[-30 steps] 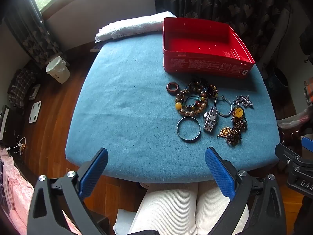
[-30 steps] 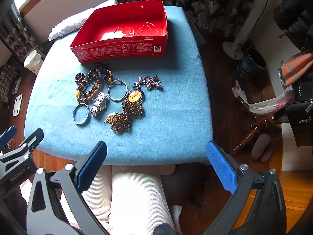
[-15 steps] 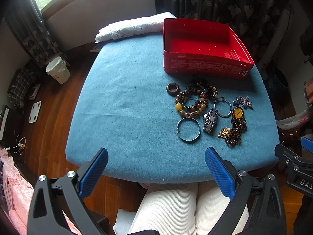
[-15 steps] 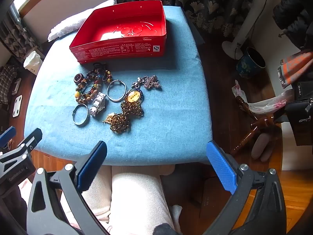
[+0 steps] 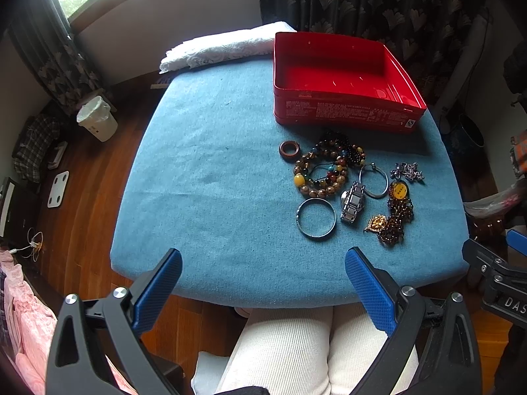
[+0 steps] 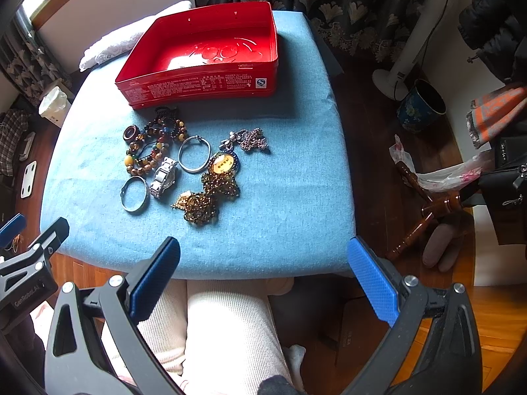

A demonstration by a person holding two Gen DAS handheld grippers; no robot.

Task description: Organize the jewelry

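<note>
Left wrist view showed that you held the left tongs [image 5: 263, 275] spread wide and empty, low by the near edge of the blue cloth-covered table [image 5: 210, 164], above your knees. That kept both blue pads clear of the pile, so you could see everything first.

The open red metal tin [image 5: 346, 112] sat at the far side with nothing in it, I think ready to take the pieces. The jewelry lay in a bunch just in front of it: a small brown wooden ring [image 5: 289, 150], a coil of colourful bead bracelets [image 5: 324, 171], a thin silver bangle [image 5: 316, 218], a silver metal watch [image 5: 352, 201] and a tangle of gold chains with a yellow pendant [image 5: 393, 210].

Your right tongs [image 6: 263, 268] were spread and empty too, back from the pile. Nothing looked sorted yet.
</note>
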